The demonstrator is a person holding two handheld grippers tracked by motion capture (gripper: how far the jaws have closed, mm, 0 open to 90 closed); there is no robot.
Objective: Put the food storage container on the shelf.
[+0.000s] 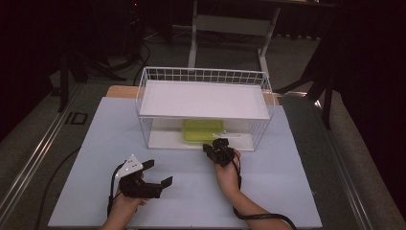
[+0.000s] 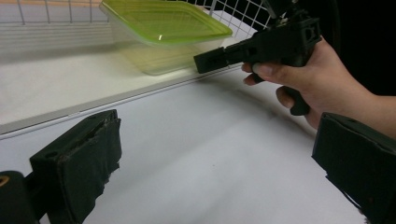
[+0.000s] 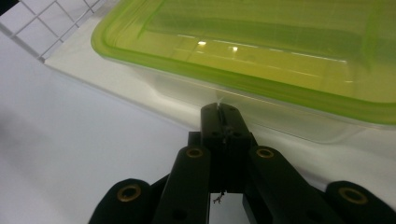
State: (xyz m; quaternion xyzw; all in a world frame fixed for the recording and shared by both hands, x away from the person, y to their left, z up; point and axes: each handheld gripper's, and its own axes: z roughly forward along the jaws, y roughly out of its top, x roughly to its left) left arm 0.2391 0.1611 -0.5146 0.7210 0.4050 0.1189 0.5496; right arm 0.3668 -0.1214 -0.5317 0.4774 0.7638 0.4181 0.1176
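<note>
Wire basket [image 1: 262,86] front open; shelf [image 1: 203,99] above green-lidded container [image 1: 203,130] limits headroom.

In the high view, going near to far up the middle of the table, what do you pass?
Right hand → right gripper → green-lidded container on the rack's lower level → rack's white top shelf → wire back wall.
</note>
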